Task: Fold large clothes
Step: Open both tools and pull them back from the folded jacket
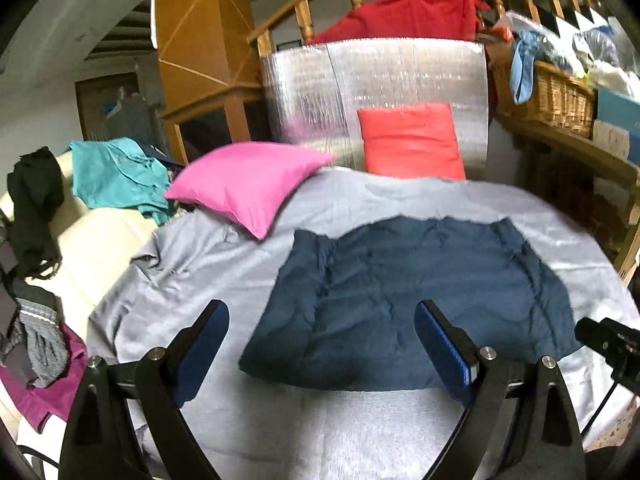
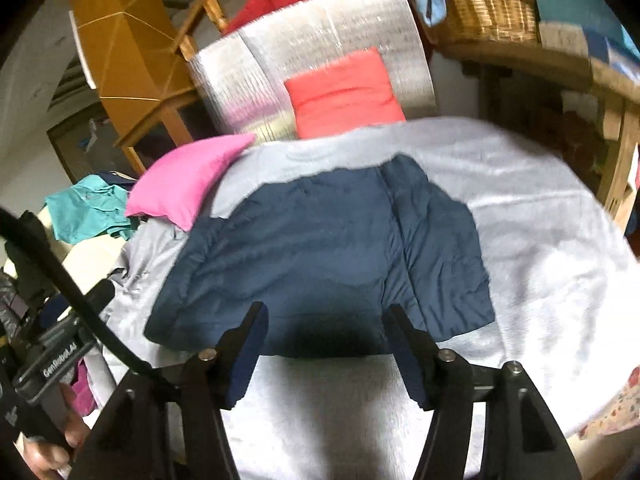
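Note:
A navy blue garment (image 1: 404, 300) lies folded into a rough rectangle on the grey sheet (image 1: 400, 196) of the bed; it also shows in the right wrist view (image 2: 320, 256). My left gripper (image 1: 322, 320) is open and empty, hovering above the garment's near edge. My right gripper (image 2: 325, 322) is open and empty, also above the near edge. The right gripper's body shows at the right edge of the left wrist view (image 1: 608, 344). The left gripper's body shows at the left in the right wrist view (image 2: 56, 360).
A pink pillow (image 1: 248, 184) and a red-orange pillow (image 1: 412, 140) lie at the bed's head against a silver foil panel (image 1: 340, 84). Teal and dark clothes (image 1: 116, 176) pile on the left. A wicker basket (image 1: 548, 96) sits on a wooden shelf at the right.

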Available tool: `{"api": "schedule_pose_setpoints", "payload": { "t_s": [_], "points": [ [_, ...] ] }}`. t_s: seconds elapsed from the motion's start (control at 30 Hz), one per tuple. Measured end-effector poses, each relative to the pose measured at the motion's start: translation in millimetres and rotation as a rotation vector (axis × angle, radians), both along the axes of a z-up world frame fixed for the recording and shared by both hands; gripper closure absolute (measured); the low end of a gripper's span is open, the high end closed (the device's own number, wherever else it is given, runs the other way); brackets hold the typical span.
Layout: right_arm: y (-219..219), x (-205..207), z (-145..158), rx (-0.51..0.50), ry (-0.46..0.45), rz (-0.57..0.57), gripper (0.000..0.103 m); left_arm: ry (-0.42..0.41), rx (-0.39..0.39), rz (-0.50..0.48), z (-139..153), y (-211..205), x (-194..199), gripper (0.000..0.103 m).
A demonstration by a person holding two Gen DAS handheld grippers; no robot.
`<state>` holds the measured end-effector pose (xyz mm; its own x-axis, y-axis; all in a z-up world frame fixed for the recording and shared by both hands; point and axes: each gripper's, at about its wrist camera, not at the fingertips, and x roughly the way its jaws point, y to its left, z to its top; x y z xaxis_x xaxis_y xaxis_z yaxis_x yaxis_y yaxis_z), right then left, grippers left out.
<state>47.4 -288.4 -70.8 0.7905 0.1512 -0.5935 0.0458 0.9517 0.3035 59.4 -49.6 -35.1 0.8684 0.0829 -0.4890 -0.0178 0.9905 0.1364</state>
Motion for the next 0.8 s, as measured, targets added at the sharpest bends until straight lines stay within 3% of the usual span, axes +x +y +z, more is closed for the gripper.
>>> {"api": "schedule_pose_setpoints", "payload": {
  "t_s": [0.47, 0.8],
  "points": [
    [16.1, -82.0, 79.9, -0.071, -0.138, -0.006, 0.033, -0.103, 0.003, 0.007, 67.7, 9.1, -65.0, 0.005],
    [24.4, -115.6, 98.9, -0.099, -0.155, -0.006, 0.029, -0.139, 0.056, 0.038, 91.3, 11.1, -106.7, 0.003]
  ]
}}
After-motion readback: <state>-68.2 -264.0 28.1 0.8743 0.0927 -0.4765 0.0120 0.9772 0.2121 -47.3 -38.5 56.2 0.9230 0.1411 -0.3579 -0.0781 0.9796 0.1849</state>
